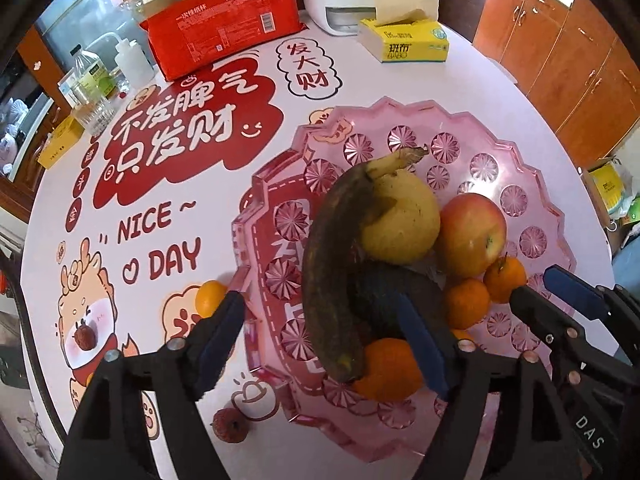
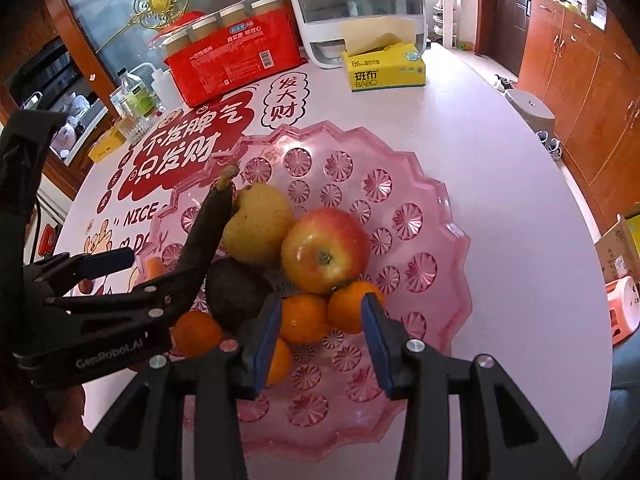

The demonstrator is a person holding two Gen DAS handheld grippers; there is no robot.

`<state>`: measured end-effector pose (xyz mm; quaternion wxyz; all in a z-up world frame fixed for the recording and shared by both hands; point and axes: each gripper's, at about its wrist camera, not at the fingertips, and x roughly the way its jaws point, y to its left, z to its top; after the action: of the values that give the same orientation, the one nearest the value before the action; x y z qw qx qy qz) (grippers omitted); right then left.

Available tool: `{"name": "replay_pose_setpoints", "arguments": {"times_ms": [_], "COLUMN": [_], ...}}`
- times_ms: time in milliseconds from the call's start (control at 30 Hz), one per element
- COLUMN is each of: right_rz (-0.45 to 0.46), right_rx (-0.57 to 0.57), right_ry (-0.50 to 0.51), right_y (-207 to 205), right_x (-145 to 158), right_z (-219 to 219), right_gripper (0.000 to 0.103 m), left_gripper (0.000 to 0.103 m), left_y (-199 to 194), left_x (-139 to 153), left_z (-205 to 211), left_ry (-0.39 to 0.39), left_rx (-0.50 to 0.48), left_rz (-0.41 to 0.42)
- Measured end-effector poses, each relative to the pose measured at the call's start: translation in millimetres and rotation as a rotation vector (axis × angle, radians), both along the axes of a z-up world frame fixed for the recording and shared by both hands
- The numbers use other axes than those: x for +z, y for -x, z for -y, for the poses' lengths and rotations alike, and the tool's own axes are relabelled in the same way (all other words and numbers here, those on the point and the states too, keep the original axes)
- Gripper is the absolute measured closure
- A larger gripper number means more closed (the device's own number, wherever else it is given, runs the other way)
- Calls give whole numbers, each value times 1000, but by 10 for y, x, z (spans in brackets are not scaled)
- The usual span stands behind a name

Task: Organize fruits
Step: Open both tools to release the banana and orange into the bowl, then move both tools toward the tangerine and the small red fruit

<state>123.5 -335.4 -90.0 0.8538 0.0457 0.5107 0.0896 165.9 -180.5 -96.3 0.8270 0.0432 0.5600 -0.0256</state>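
Note:
A pink plastic fruit tray (image 1: pixel 516 200) (image 2: pixel 420 216) holds a dark brown banana (image 1: pixel 332 264) (image 2: pixel 204 232), a yellow pear (image 1: pixel 404 216) (image 2: pixel 256 224), a red apple (image 1: pixel 468 232) (image 2: pixel 324 252), a dark avocado (image 1: pixel 384 288) (image 2: pixel 236 292) and several tangerines (image 1: pixel 466 302) (image 2: pixel 304 316). My left gripper (image 1: pixel 324 344) is open, its fingers either side of the banana's near end, apart from it. My right gripper (image 2: pixel 320 344) is open above the tray's near part, just behind two tangerines. One tangerine (image 1: pixel 210 298) and two small red fruits (image 1: pixel 229 425) lie on the table left of the tray.
The round table has a printed red and white cover (image 1: pixel 168 136). At the back stand a red pack of paper cups (image 1: pixel 224 20) (image 2: pixel 236 60), a yellow tissue box (image 1: pixel 408 40) (image 2: pixel 384 66), a white appliance (image 2: pixel 360 16) and bottles (image 1: pixel 92 80). Wooden cabinets (image 2: pixel 580 92) stand right.

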Motion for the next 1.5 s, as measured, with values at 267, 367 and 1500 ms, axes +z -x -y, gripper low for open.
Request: {"name": "replay_pose_setpoints", "arguments": {"times_ms": [267,367,1500], "right_rz": [15,22,175], "right_rx": [-7,-8,-94], "right_ry": [-4,-5,1], "right_y": [77,108,817], "right_x": [75,111,757], "right_z": [-97,-144,-1550], "right_gripper": [61,61,61], "left_gripper": [18,18,16], "left_y": [119,163,868], "left_x": [116,160,720], "left_z": [-64,-121,-1743], "left_ry": [-6,-3,19], "left_rx": [-21,-24,-59], "left_rz": [27,36,169]}}
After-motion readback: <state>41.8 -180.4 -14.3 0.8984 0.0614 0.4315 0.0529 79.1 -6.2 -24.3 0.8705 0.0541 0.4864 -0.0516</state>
